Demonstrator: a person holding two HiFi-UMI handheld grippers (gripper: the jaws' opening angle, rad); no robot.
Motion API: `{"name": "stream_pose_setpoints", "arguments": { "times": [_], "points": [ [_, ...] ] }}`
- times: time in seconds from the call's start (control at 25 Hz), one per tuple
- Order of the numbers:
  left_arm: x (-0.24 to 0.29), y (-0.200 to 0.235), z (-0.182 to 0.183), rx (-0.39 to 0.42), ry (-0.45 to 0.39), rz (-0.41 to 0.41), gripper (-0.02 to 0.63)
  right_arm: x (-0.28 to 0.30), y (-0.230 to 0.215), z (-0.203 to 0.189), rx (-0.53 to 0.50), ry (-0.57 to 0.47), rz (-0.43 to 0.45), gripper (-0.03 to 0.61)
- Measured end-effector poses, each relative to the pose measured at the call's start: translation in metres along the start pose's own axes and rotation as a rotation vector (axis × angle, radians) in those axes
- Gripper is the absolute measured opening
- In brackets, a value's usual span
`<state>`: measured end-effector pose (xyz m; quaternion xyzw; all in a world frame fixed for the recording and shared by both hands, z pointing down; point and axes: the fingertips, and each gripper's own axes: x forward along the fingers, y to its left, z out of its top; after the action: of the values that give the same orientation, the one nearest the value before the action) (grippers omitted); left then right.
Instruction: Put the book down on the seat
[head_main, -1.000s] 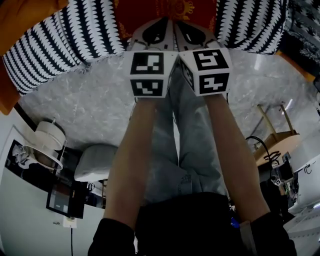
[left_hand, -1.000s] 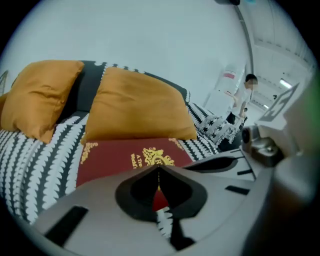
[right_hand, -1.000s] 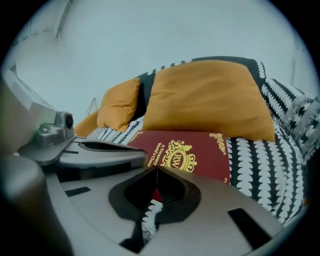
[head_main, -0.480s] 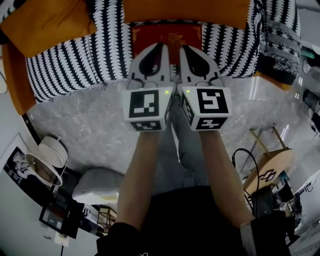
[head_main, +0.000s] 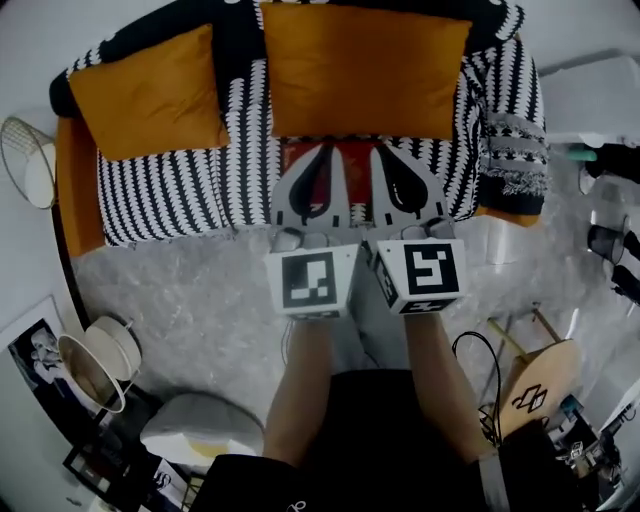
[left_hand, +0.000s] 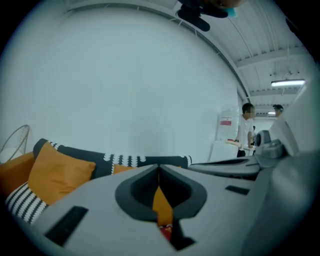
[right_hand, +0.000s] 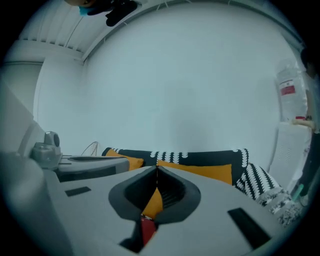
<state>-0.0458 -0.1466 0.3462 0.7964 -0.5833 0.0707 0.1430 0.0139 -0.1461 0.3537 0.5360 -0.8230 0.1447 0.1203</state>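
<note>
Item one, left gripper (head_main: 322, 155): my jaws are fully together, with nothing between them.

Item two, right gripper (head_main: 383, 155): the same, jaws closed flat on each other and empty. I hold the two side by side, close together, pointed toward the sofa (head_main: 170, 200).

Item three, the book (head_main: 357, 165): red cover, lying flat on the striped seat, just in front of the large orange cushion (head_main: 365, 70). In my head view the jaw tips overlap it, but neither gripper has hold of it.

Item four, a smaller orange cushion (head_main: 150, 90): to the left on the same sofa, well apart from the book.

Item five, grey marbled floor (head_main: 190, 290): below the sofa front.
</note>
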Motion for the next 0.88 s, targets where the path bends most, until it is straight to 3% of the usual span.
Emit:
{"name": "stream_pose_setpoints", "arguments": {
  "times": [0.24, 0.68, 0.88],
  "points": [
    [-0.020, -0.016, 0.070, 0.035, -0.114, 0.010, 0.014, -0.029, -0.001, 0.066, -0.009, -0.111, -0.016, 0.011],
    [-0.049, -0.024, 0.204, 0.180, -0.321, 0.058, 0.014, -0.057, 0.019, 0.202, -0.109, -0.347, 0.053, 0.011],
    [-0.062, -0.025, 0.250, 0.185, -0.402, 0.088, 0.014, -0.070, 0.024, 0.250, -0.107, -0.445, 0.070, 0.011]
  ]
}}
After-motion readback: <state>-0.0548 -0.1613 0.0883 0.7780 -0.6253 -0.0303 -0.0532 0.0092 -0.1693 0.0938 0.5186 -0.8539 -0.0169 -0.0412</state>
